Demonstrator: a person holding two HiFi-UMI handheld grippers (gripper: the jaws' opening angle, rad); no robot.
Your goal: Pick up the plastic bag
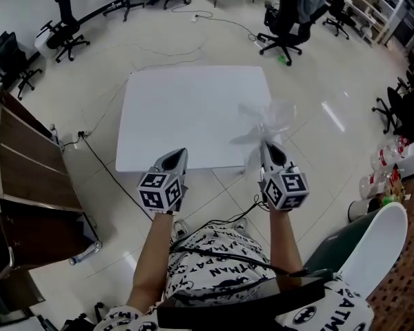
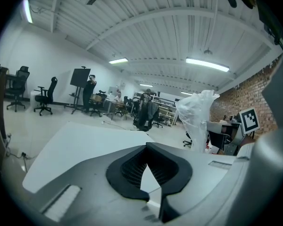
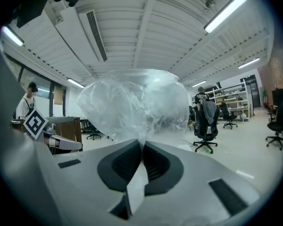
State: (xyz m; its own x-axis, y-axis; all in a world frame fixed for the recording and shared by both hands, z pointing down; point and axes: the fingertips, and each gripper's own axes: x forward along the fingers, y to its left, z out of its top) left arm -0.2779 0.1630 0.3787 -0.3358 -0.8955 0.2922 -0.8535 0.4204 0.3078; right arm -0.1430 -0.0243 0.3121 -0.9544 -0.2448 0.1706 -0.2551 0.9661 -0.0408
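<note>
A clear, crumpled plastic bag [image 1: 267,121] is lifted above the right front part of the white table [image 1: 186,112]. My right gripper [image 1: 265,147] is shut on the bag's lower end. In the right gripper view the bag [image 3: 137,105] billows up from the closed jaws [image 3: 142,144]. My left gripper [image 1: 178,157] hovers over the table's front edge, left of the bag. Its jaws [image 2: 146,147] are shut with nothing between them. The left gripper view shows the bag [image 2: 197,114] off to the right, held upright.
A wooden cabinet [image 1: 24,178] stands at the left, with a cable [image 1: 103,164] running over the floor to it. Office chairs [image 1: 286,19] stand beyond the table. Bottles [image 1: 383,174] and a white chair back [image 1: 379,243] are at the right.
</note>
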